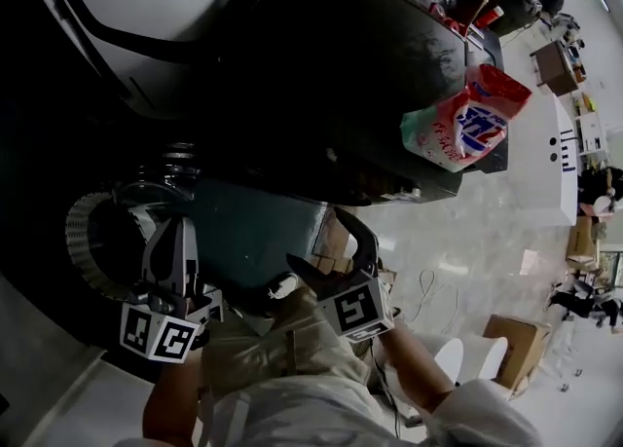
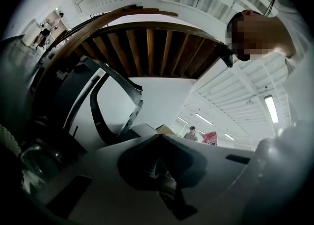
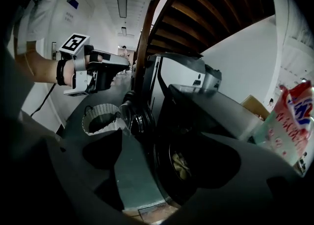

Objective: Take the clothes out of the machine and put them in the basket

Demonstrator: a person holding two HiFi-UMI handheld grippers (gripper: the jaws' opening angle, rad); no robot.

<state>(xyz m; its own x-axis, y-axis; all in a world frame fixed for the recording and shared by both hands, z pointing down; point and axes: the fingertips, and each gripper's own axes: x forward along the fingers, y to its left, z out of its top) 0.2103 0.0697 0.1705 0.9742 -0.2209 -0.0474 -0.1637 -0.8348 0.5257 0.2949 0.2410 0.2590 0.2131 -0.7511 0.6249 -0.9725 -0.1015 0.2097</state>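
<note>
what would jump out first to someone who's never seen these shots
The bright red, white and blue bag lying on top of the dark washing machine catches the eye first in the head view. In the right gripper view, pale clothes show inside the machine's round opening. A white ribbed basket stands on the floor to the left of that opening.

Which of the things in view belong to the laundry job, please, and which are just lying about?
Job: washing machine, door open; clothes in its drum; white basket beside it; left tongs, shut; right tongs, open.
Lying about: detergent bag on top of the machine; cardboard box on the floor.
</note>
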